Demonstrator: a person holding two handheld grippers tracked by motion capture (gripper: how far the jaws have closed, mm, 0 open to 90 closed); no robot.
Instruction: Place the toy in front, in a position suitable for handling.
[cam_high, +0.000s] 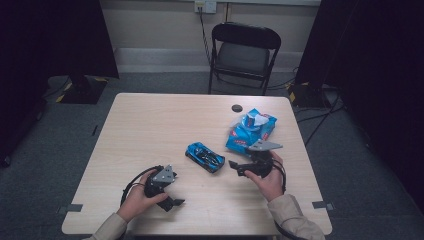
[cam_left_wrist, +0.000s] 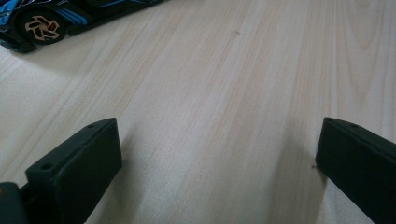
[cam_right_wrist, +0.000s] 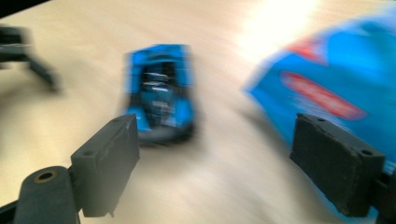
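Observation:
A blue and black toy car (cam_high: 205, 157) sits near the middle of the wooden table (cam_high: 150, 125). A blue snack bag (cam_high: 250, 131) lies to its right. My right gripper (cam_high: 234, 167) hovers just right of the car, pointing left at it, jaws open and empty. In the right gripper view the blurred car (cam_right_wrist: 161, 91) lies ahead of the open right gripper (cam_right_wrist: 219, 158), with the bag (cam_right_wrist: 336, 74) at the right. My left gripper (cam_high: 172, 202) rests near the front edge, open. In the left gripper view the left gripper (cam_left_wrist: 219, 158) frames bare wood, and the car (cam_left_wrist: 42, 23) is at the top left.
A small black round cap (cam_high: 237, 108) lies near the table's far edge, behind the bag. A black folding chair (cam_high: 243, 50) stands beyond the table. Dark curtains flank both sides. The other hand's gripper (cam_right_wrist: 28, 51) appears far left in the right gripper view.

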